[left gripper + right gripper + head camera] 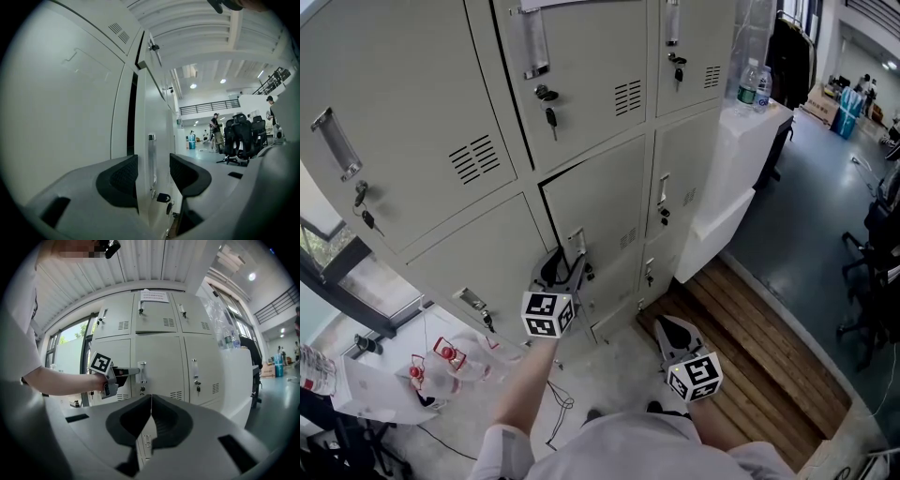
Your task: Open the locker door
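The middle-row locker door (600,202) stands slightly ajar, with a dark gap along its left and top edges. My left gripper (565,258) is at its metal handle (576,242). In the left gripper view the jaws (153,168) sit close on either side of the handle (151,159) and the door's free edge (140,140). From the right gripper view the left gripper (133,372) reaches the handle (143,372) from the left. My right gripper (668,323) hangs low and back from the lockers, its jaws (151,401) shut on nothing.
Neighbouring locker doors carry keys in their locks (550,114). To the right, a white cabinet (731,187) holds water bottles (755,84). Wooden planking (759,347) lies underfoot, clear bottles with red caps (445,361) lie at lower left, and office chairs (877,272) stand at far right.
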{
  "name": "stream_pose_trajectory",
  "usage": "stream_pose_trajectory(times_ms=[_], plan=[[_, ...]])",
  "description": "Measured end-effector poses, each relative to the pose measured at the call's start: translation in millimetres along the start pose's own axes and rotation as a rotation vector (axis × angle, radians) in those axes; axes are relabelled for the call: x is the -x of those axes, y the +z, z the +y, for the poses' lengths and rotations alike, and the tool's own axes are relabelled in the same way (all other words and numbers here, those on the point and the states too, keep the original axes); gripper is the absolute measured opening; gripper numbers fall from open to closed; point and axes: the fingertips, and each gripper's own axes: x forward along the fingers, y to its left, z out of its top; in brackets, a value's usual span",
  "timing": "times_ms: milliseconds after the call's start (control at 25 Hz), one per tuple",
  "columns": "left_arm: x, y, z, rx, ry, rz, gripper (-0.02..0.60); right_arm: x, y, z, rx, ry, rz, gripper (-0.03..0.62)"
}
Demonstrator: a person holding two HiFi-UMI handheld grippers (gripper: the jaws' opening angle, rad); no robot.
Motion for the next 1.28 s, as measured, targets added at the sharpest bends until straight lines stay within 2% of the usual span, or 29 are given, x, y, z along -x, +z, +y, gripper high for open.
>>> stream_pose_trajectory(times_ms=[560, 760, 1280], plan=[[8.4, 0.2, -21.1, 0.009, -0.037, -0.009, 0.195, 6.6, -7.7, -5.9, -0.017, -0.020, 0.015, 0.014], [12.9, 1.0, -32.1, 0.024, -0.064, -0.012, 0.195, 11.1, -11.4, -4.4, -0.024, -0.025, 0.019, 0.014], [20.6, 1.1, -63.8, 0.003, -0.143, -0.013, 0.195, 21.2, -14.3, -1.0, -0.039, -0.032, 0.023, 0.014]])
